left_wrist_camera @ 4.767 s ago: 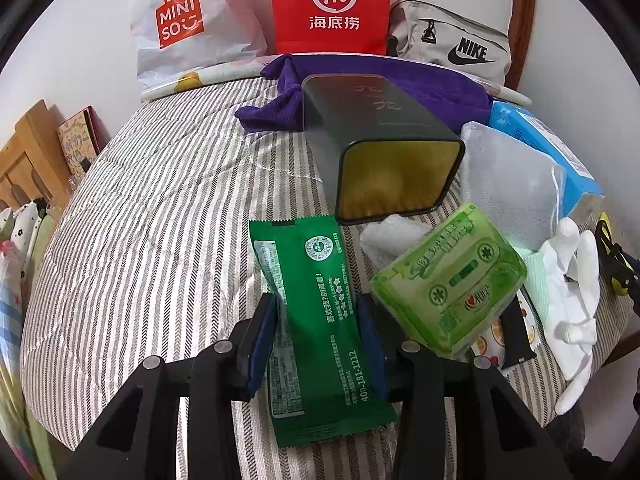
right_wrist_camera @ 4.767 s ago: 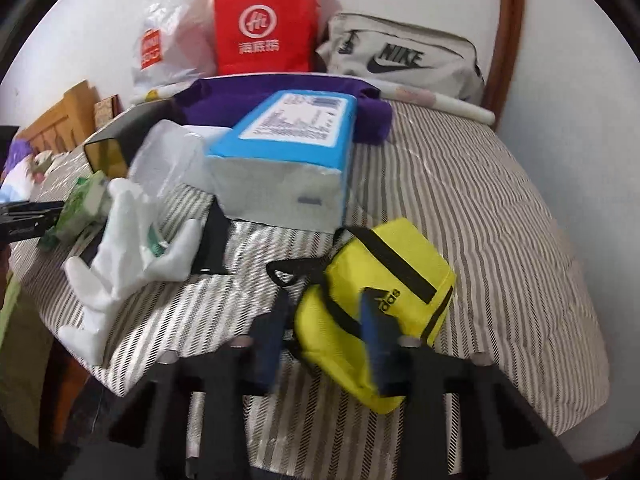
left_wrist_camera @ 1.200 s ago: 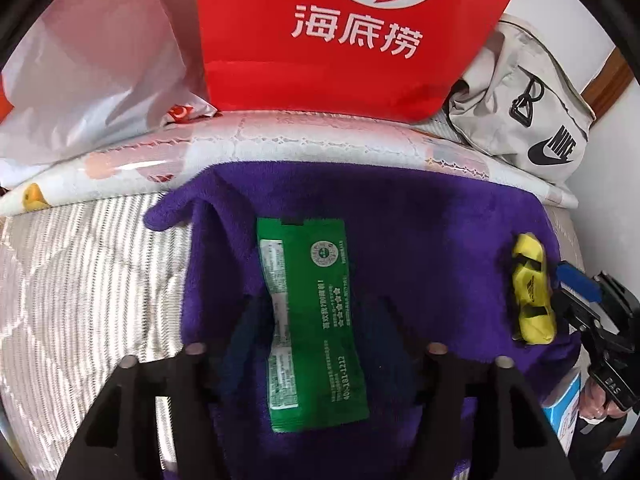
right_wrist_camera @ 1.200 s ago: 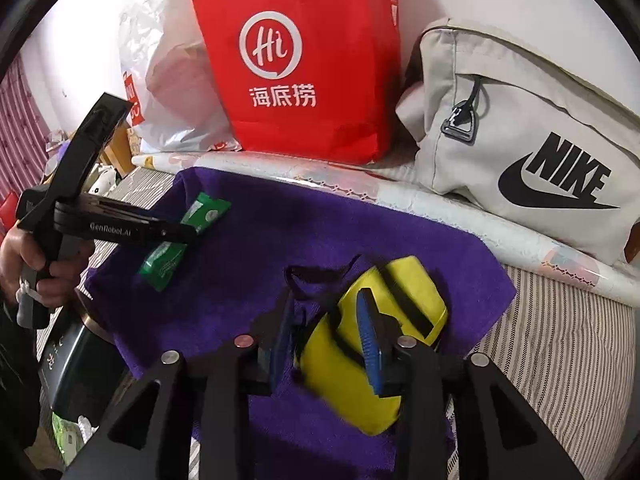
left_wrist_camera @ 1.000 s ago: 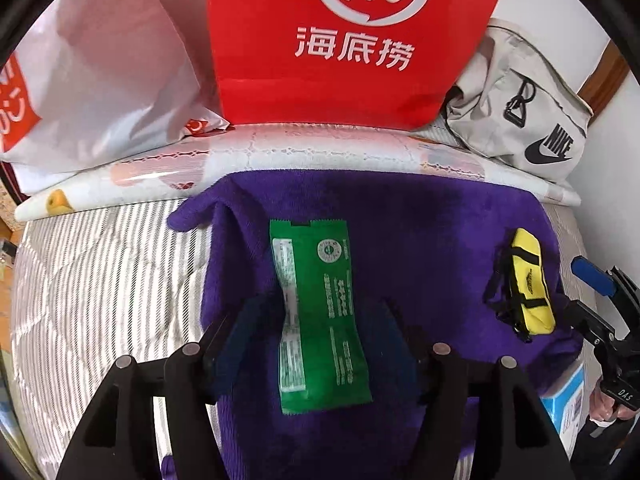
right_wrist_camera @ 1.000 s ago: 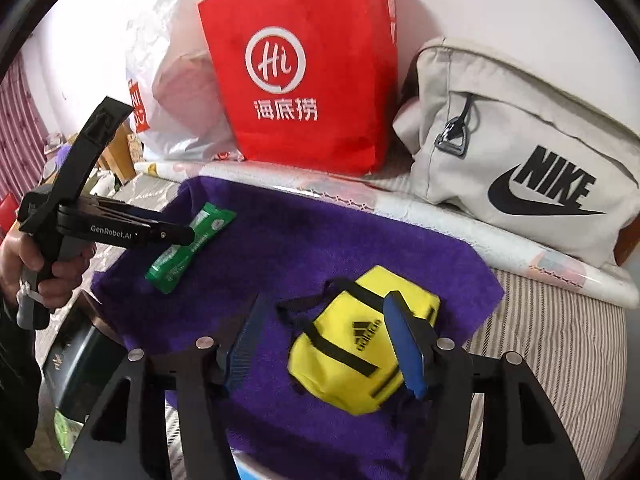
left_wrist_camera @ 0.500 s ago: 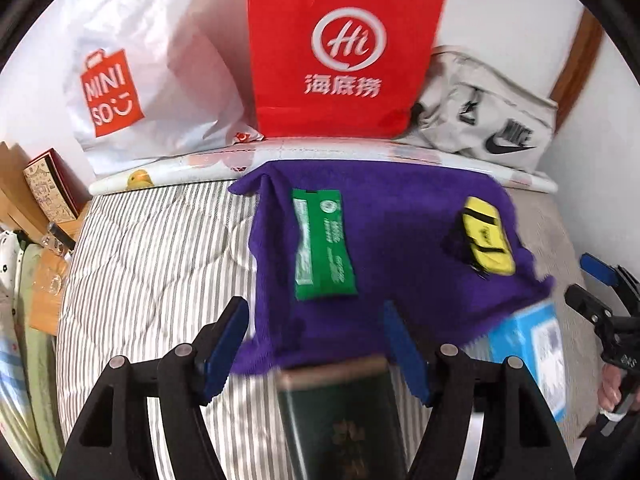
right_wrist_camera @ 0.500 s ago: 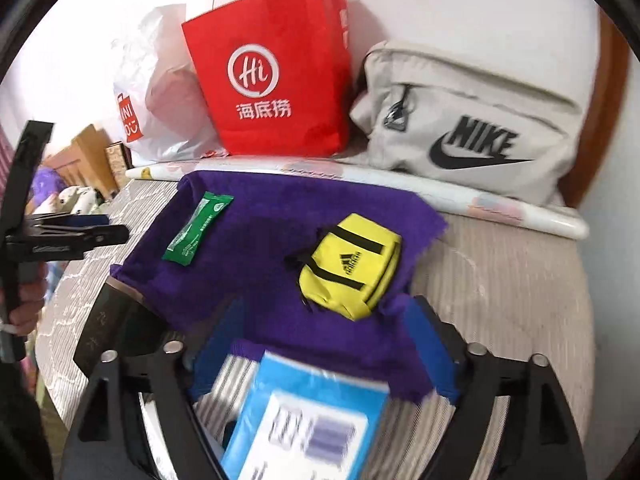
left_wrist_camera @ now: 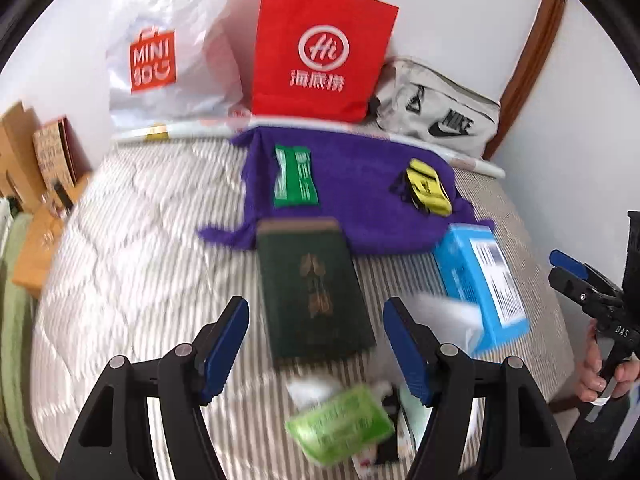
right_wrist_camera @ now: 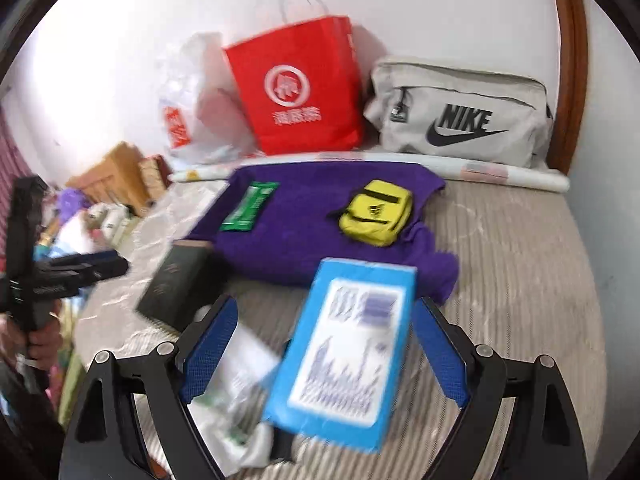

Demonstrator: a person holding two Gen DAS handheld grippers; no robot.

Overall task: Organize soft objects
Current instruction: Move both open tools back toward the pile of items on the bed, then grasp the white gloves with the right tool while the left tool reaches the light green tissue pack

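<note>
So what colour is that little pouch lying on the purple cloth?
Yellow with black straps; the small pouch shows best in the right wrist view.

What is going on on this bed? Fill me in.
A person is sorting soft things with two handheld grippers. The green packet and the yellow pouch lie on the purple towel. Both the left gripper and the right gripper are open and empty, jaws apart, above the pile nearer the bed's edge: dark green box, blue box, green tissue pack.
</note>
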